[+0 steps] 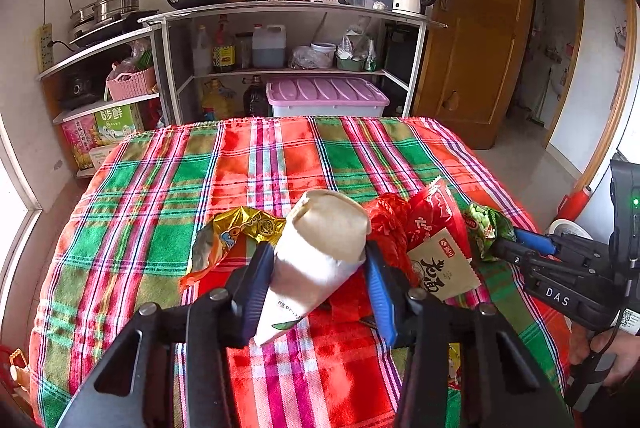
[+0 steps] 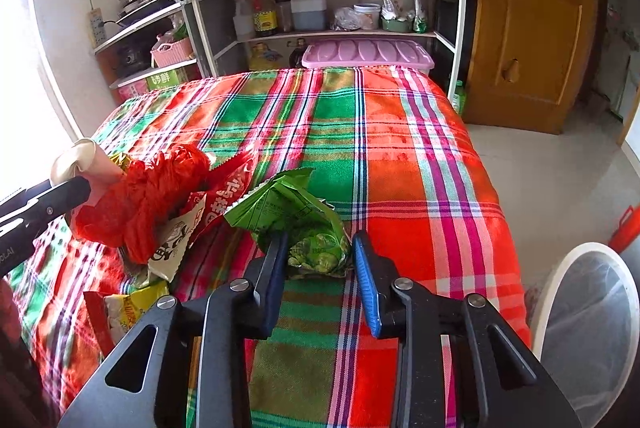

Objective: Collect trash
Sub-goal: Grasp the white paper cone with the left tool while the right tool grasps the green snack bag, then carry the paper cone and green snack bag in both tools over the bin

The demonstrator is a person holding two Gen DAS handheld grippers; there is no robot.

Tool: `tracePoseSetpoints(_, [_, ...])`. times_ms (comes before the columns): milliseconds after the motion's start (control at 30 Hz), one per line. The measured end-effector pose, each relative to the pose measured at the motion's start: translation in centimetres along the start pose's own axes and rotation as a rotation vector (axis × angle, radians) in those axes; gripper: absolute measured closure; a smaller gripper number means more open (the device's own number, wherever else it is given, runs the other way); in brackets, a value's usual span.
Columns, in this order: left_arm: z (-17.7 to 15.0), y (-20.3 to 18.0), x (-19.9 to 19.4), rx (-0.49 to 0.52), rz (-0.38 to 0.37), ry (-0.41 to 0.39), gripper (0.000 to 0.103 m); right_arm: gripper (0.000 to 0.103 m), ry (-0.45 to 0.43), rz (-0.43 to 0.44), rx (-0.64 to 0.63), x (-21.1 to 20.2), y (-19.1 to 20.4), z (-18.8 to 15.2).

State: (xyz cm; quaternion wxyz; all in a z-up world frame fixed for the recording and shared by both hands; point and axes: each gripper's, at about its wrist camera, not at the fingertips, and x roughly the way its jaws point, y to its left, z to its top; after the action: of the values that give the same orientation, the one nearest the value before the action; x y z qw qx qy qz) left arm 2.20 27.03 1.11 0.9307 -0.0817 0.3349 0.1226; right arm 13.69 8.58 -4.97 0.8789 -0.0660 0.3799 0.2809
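In the left wrist view my left gripper (image 1: 318, 252) is shut on a crushed white paper cup (image 1: 328, 224), held tilted just above the plaid tablecloth (image 1: 280, 155). The right wrist view shows that cup (image 2: 76, 159) at far left. My right gripper (image 2: 320, 244) has its pads against both sides of a crumpled green snack packet (image 2: 316, 248) lying on the cloth; the same packet (image 1: 486, 228) shows at the right gripper's tip in the left wrist view. Between the two grippers lie a red plastic bag (image 2: 148, 195) and a red-and-white noodle packet (image 1: 436, 248).
A gold wrapper (image 1: 236, 232) lies left of the cup. A yellow-and-red packet (image 2: 124, 312) sits near the table's front. A white bin with a clear liner (image 2: 588, 328) stands off the table's right corner. Kitchen shelves (image 2: 320, 35) stand behind the table, beside a wooden door (image 2: 528, 27).
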Motion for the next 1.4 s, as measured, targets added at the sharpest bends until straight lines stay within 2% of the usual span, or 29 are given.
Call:
tracePoseSetpoints(500, [-0.4, -2.4, -2.7, 0.045, -0.017, -0.044, 0.056, 0.071, -0.052, 0.019, 0.007, -3.5, 0.0, -1.6])
tracePoseSetpoints(1000, [-0.7, -5.4, -6.5, 0.076, -0.037, -0.109, 0.056, 0.071, -0.143, 0.016, 0.044, -8.9, -1.7, -3.2])
tracePoseSetpoints(1400, [-1.5, -10.0, -6.5, 0.14, -0.141, -0.1, 0.057, 0.071, -0.174, -0.018, 0.087, -11.6, -3.9, -4.9])
